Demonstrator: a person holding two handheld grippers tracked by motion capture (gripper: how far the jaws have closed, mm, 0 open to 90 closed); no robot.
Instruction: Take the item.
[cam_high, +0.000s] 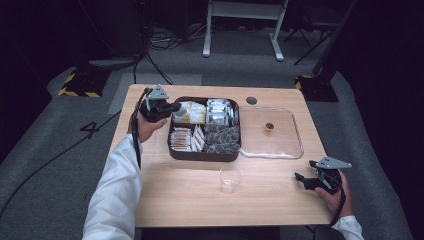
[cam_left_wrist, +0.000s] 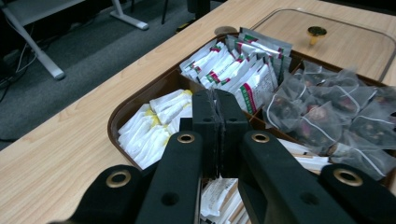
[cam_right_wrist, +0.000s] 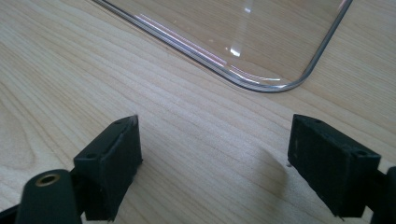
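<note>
Hovering over tray (cam_high: 176, 152), left gripper (cam_high: 176, 108) pinches a white-yellow sachet (cam_high: 181, 111); right gripper (cam_right_wrist: 215, 163) gapes wide, empty

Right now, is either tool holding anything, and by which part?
Left tool, shut, seems to pinch a white sachet by its edge over the tray; right tool open, empty.

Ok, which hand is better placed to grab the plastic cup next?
Right. The right gripper sits level with the cup, jaws open and pointing toward it. The left gripper is shut and farther off, over the far left corner of the box.
</note>
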